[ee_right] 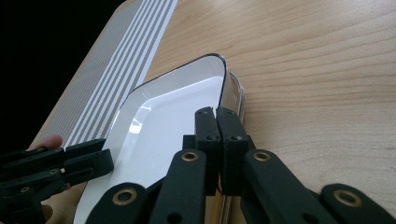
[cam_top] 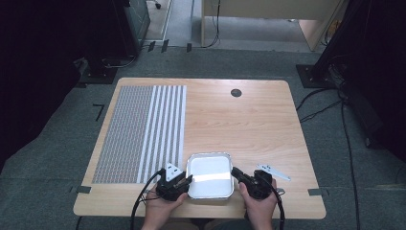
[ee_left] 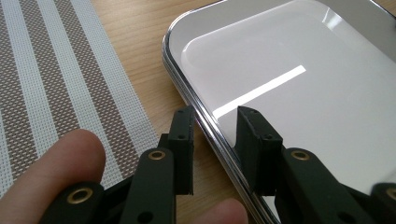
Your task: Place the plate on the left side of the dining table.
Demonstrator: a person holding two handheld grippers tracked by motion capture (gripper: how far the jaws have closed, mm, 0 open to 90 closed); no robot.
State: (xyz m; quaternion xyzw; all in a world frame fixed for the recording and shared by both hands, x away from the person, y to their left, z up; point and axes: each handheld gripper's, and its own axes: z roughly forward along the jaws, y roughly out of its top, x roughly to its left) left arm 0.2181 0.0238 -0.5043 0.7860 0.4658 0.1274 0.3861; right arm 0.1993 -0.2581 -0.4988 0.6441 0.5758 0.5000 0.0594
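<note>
A shallow white tray [cam_top: 209, 175] with a shiny metal rim lies flat on the wooden worktop [cam_top: 249, 120], close to its near edge and about in the middle between left and right. The person holds one pair of tongs at each side of it. The left tongs [cam_top: 187, 179] are at the tray's left rim; in the left gripper view [ee_left: 215, 133] their two black jaws stand apart with the rim between them, one jaw outside over the wood and one inside over the white floor of the tray, and a gap is seen between each pad and the rim, so they are released and do not press on it. The right tongs [cam_top: 237, 172] are at the tray's right rim; in the right gripper view [ee_right: 216, 122] the two jaws are pressed flat together, clenched on the thin rim of the tray [ee_right: 159, 126], whose edge runs into the line between the pads. The same view shows the left tongs [ee_right: 100, 161] farther off at the left side of the tray. A woven placemat [cam_top: 143, 132] with grey and white stripes lies on the left part of the worktop, its right edge just beside the tray's far left corner. A small grey metal plate [cam_top: 273, 172] lies on the wood to the right of the right hand [cam_top: 261, 203]. A dark round cap [cam_top: 236, 93] sits near the far edge.
</note>
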